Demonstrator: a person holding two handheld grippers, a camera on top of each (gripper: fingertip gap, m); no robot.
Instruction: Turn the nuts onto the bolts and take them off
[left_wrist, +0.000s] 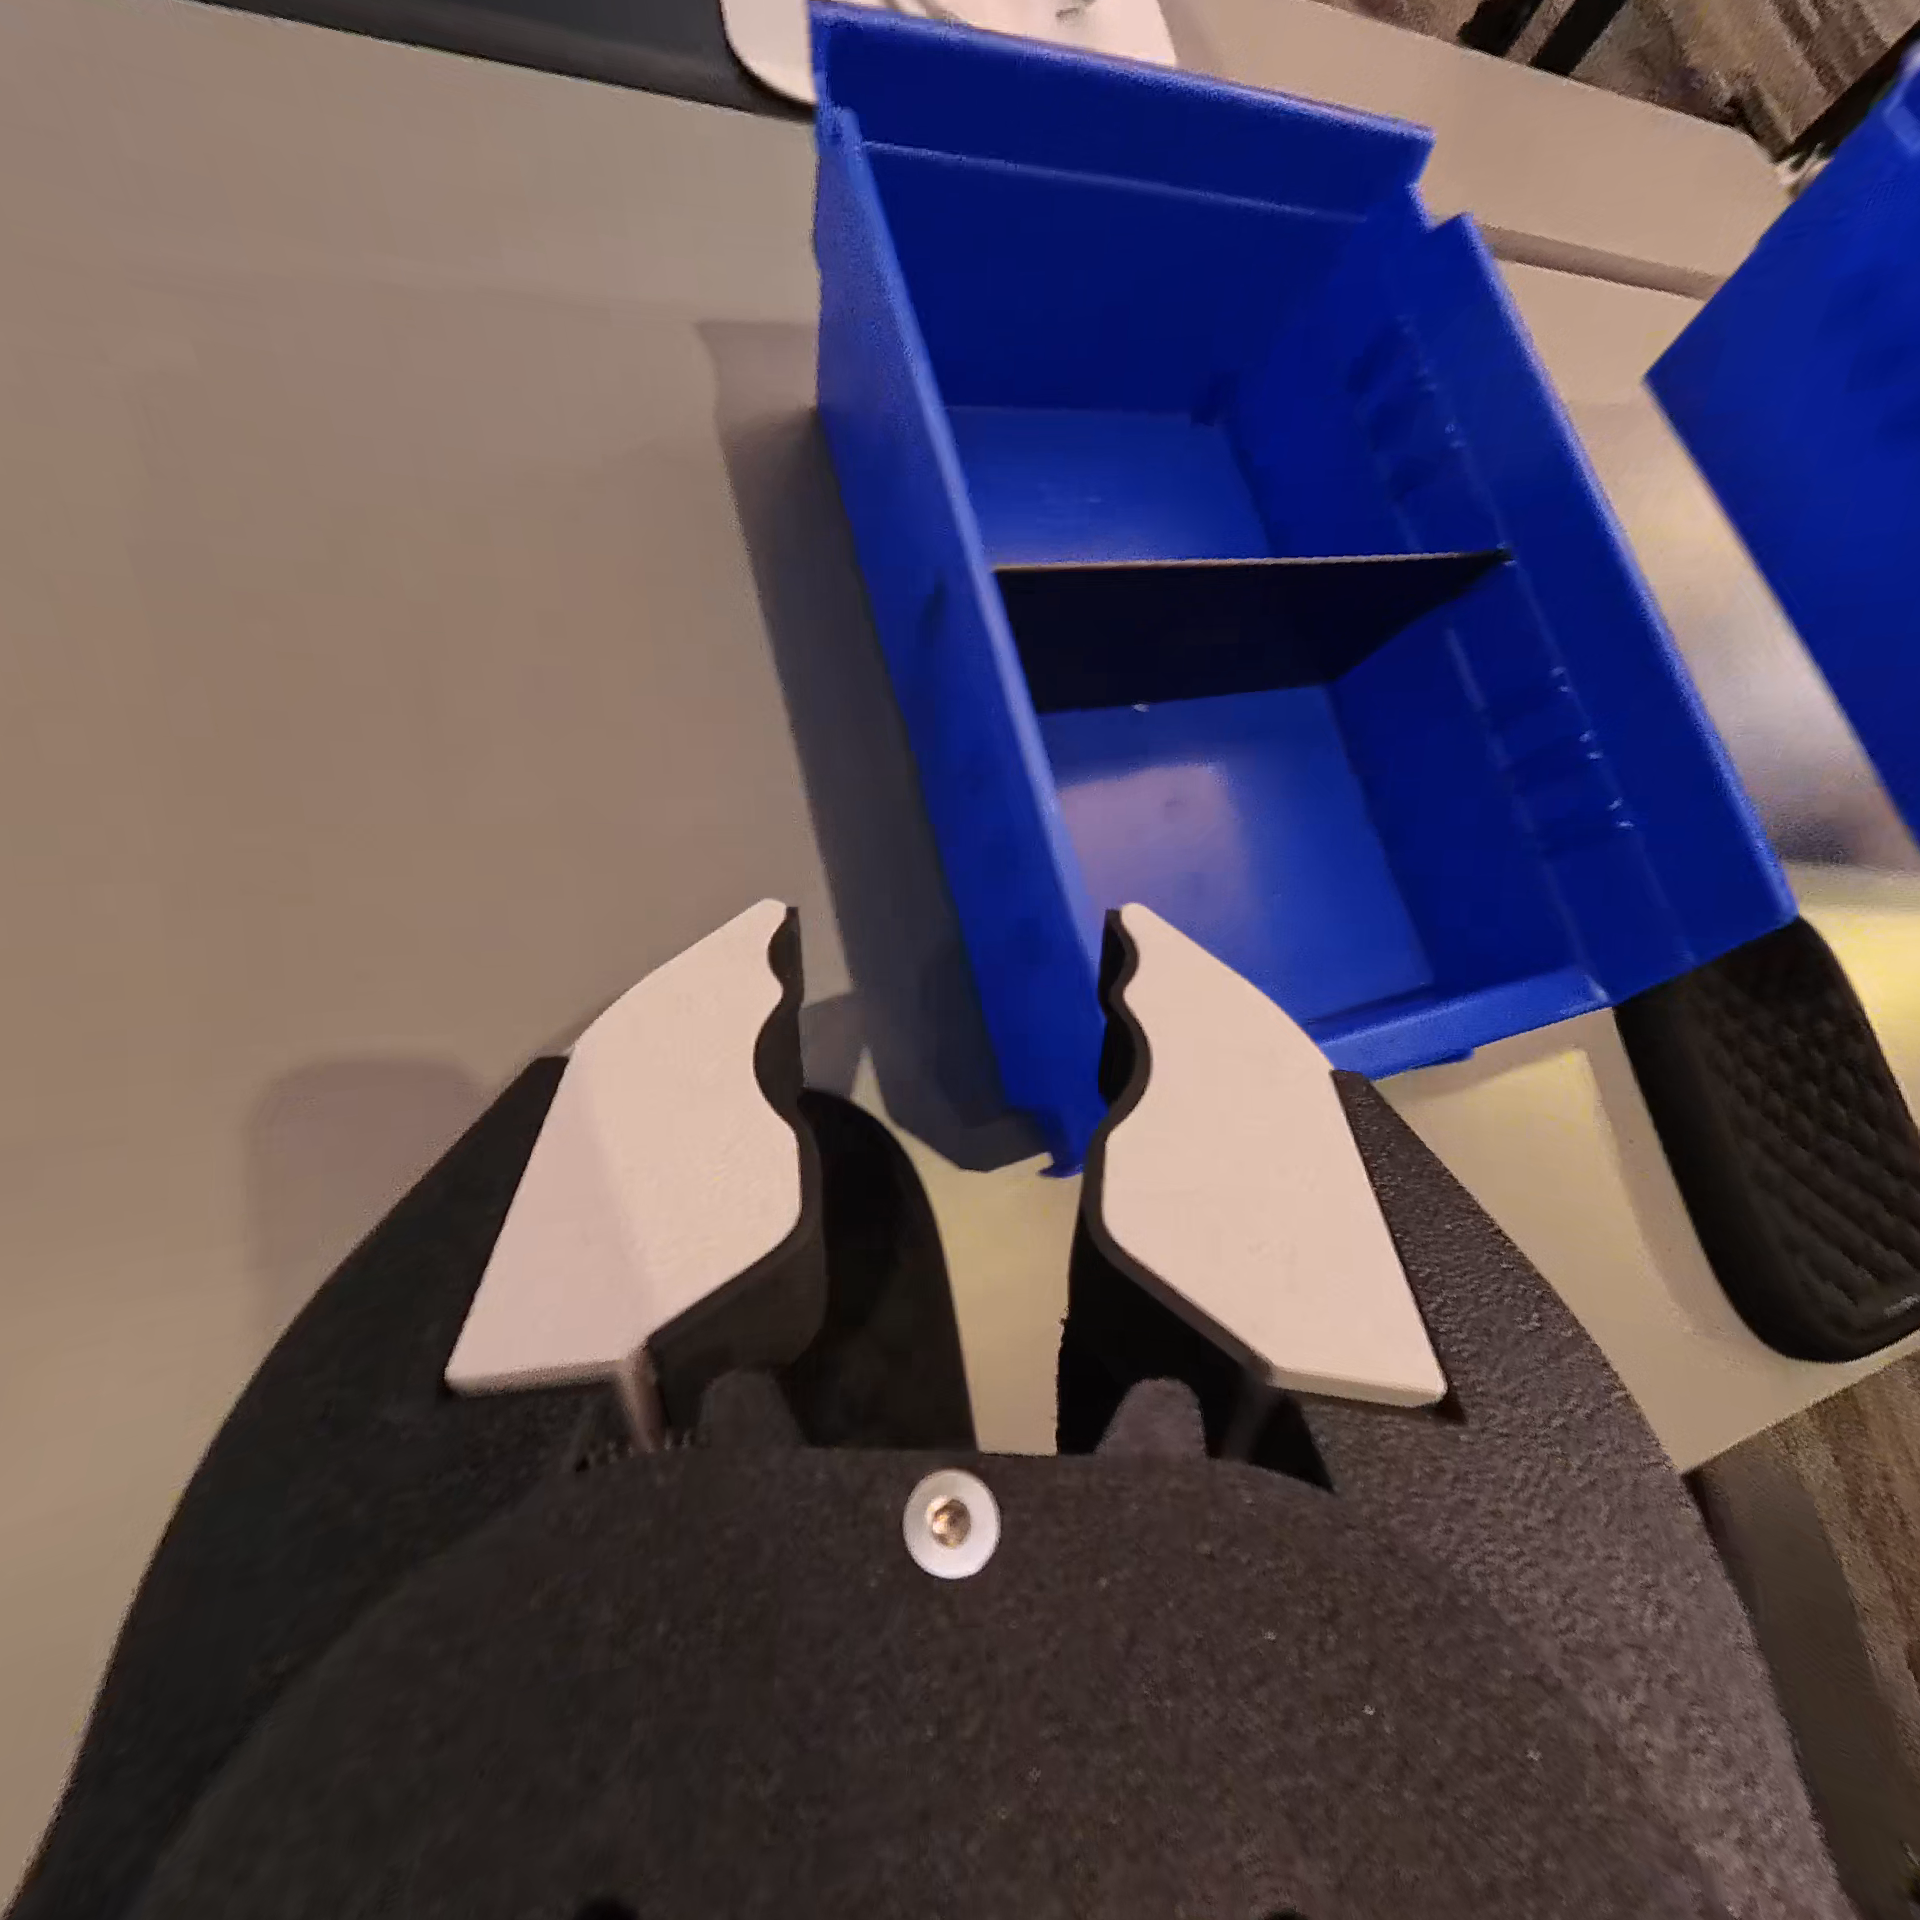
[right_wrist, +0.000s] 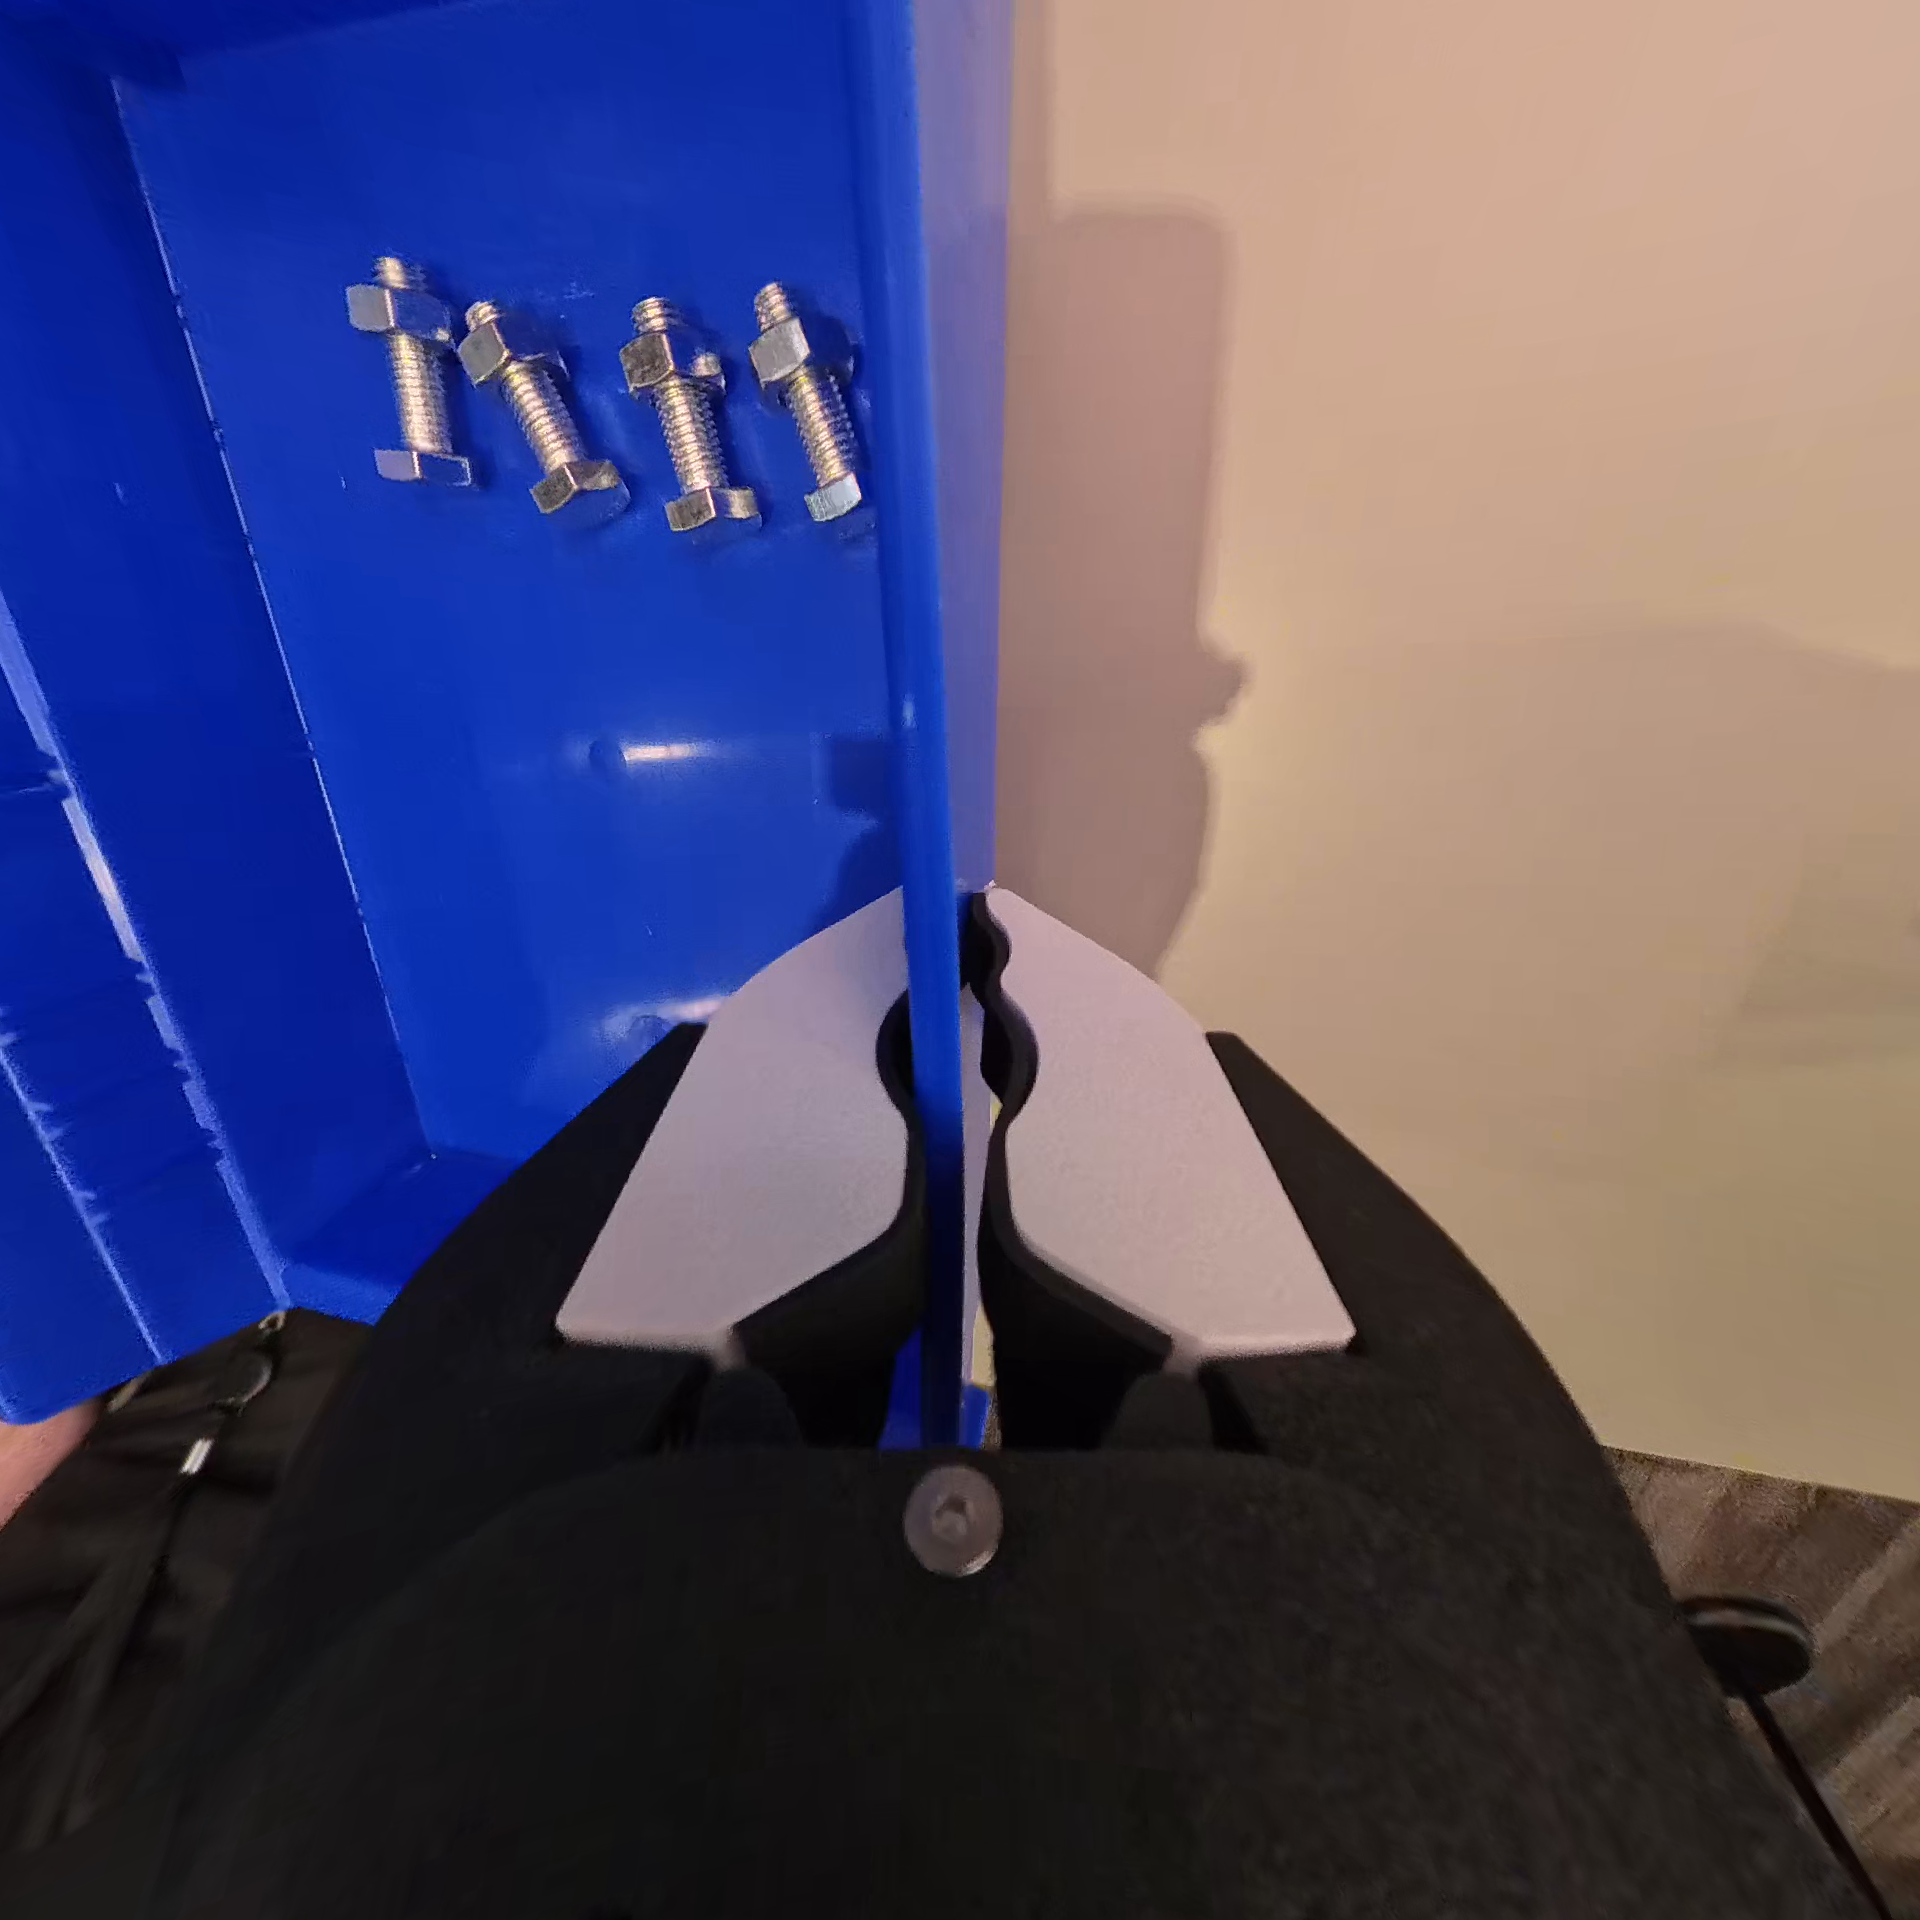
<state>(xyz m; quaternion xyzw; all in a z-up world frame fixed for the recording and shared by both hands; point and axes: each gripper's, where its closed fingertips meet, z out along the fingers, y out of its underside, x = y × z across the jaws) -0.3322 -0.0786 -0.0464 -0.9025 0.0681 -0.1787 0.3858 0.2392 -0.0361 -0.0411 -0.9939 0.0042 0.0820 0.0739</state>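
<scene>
The right gripper (right_wrist: 951, 925) pinched the thin side wall of a blue bin (right_wrist: 582, 790), one finger inside and one outside, with four bolts (right_wrist: 608, 400) lying in a row on the bin's floor well ahead of the fingers. Each bolt carried a nut (right_wrist: 779, 353) threaded near its tip, away from the head. The bin appeared raised or tipped in that grip, though the pictures did not settle which. If so, the likely trouble was plain: the smooth, narrow wall could slip between the pads, or a further tilt could send the loose bolts sliding and rolling together, leaving them harder to pick out singly.

The left gripper (left_wrist: 951, 930) hovered with its fingers spread and nothing between them, at the near corner of a second bin (left_wrist: 914, 582) that rested on the grey table (left_wrist: 364, 520). A dark divider (left_wrist: 1226, 613) split that bin into two compartments, and both looked bare of hardware, though a small speck near the divider could not be made out. A careless move by the left gripper could nudge this bin across the table. A black textured object (left_wrist: 1787, 1143) lay beside its near right corner.
</scene>
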